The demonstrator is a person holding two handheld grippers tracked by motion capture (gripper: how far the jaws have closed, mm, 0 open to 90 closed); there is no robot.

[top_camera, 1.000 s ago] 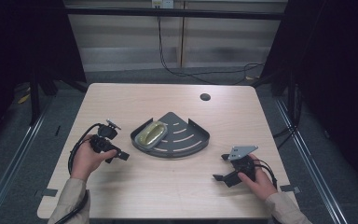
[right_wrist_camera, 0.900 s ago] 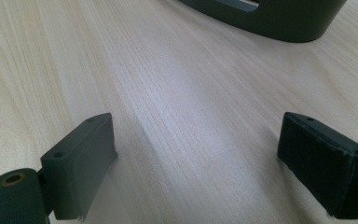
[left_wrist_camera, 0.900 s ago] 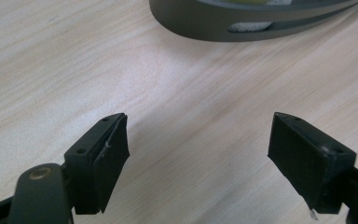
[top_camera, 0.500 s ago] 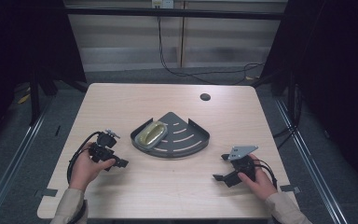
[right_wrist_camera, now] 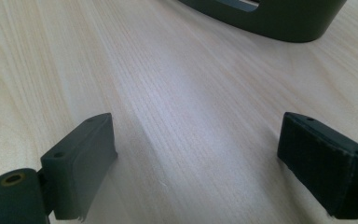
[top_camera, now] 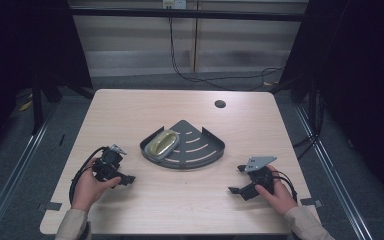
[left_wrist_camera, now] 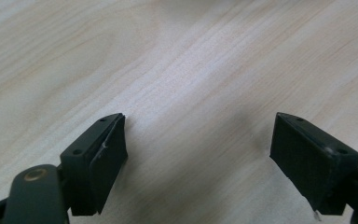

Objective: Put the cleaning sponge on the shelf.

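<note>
Right now both claws rest low on the bench (top_camera: 130,110), each released with its jaws standing wide apart and nothing between them. The left claw (top_camera: 126,179) sits just short of the near-left rim of the dark corner tray (top_camera: 212,150), and its own view looks along the jaws at bare wood grain. The right claw (top_camera: 234,190) lies farther off from the tray, toward the near right; ahead of it and to the right, in its own view, the tray's curved wall (right_wrist_camera: 279,21) rises at the top edge.

The soap-like oval piece (top_camera: 163,144) lies inside the tray, in the corner nearest the left claw, ahead of it and to its right. It looks yellowish-olive, smooth and rounded, slightly glossy, lying flat on the slotted floor close against the tray's wall.

Judged from here, the main risk is the grip itself: a rounded, slick-looking piece could squirt out from between flat pads if they close off-centre or too high on its curve. A second risk is the wall: coming in low from the left, a jaw could catch the rim and shove the light tray across the bench. The trailing cable (top_camera: 77,175) beside the left hand (top_camera: 87,187) could also drag.
</note>
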